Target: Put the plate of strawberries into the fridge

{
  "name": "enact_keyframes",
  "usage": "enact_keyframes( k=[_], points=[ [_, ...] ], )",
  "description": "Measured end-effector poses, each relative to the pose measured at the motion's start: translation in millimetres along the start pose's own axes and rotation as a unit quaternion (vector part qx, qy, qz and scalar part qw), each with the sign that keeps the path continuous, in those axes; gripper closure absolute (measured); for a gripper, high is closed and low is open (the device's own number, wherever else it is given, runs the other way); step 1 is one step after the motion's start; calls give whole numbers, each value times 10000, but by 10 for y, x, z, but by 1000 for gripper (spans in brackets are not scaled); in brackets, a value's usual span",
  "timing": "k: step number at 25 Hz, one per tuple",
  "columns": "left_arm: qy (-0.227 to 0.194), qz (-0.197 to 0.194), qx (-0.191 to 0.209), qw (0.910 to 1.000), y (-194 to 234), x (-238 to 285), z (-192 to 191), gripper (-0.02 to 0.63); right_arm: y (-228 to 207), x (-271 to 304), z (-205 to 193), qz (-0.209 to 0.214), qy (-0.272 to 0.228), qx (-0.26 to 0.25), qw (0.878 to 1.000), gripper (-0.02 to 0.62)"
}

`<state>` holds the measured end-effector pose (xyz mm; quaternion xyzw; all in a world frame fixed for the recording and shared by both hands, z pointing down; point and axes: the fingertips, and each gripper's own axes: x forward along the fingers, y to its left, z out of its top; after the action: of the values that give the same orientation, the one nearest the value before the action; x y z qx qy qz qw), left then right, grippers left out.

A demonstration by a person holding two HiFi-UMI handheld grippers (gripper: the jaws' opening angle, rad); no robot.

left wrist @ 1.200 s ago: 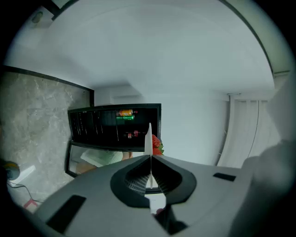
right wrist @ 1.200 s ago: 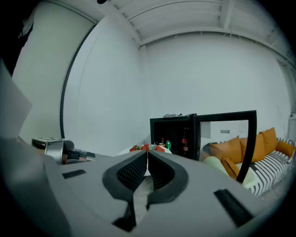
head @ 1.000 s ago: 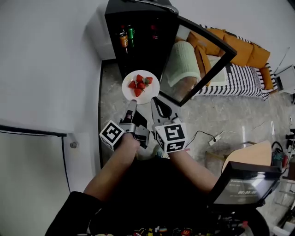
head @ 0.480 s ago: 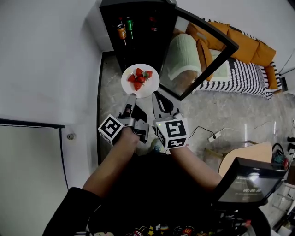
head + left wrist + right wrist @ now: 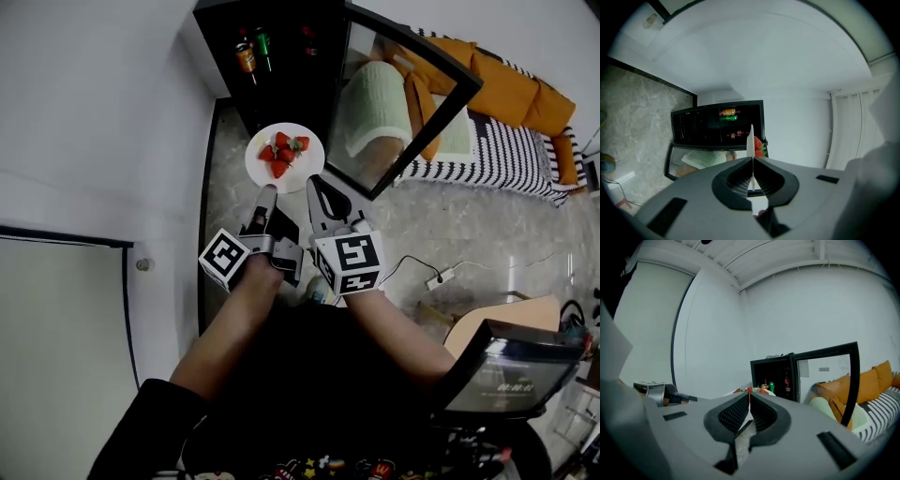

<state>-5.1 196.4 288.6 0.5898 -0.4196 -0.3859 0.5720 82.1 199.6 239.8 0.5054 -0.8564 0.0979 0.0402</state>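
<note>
One plate [image 5: 306,174], about five strawberries [image 5: 281,157] (bunched), one fridge [image 5: 286,70], two cans [image 5: 246,58] [image 5: 263,44]

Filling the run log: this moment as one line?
left tongs shut on plate | right tongs shut on plate | strawberries on plate | fridge open

Between my plate [image 5: 285,157] and the open fridge [image 5: 281,70] there's only bare floor [image 5: 230,150]. Door [image 5: 398,108] swung out on the right, wall [image 5: 103,112] close on the left. Cans [image 5: 247,58] on a shelf inside.
</note>
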Motion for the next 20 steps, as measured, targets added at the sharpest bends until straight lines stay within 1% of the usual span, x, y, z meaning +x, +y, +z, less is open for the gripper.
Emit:
enact_keyframes(
  k=[6, 12, 16, 20],
  points=[
    [-36, -84, -22, 10000, -50, 30, -4, 595, 3, 49, 77, 104, -31, -33, 9999, 583],
    [-102, -120, -127, 9998, 40, 85, 12, 595, -43, 140, -5, 207, 36, -66, 9998, 583],
    [-110, -40, 9, 9999, 148, 62, 36, 595, -13, 123, -31, 295, -25, -171, 9994, 583],
    [-109, -193, 24, 9998, 185, 83, 33, 595, -28, 128, -103, 282, -85, -206, 9994, 583]
  ],
)
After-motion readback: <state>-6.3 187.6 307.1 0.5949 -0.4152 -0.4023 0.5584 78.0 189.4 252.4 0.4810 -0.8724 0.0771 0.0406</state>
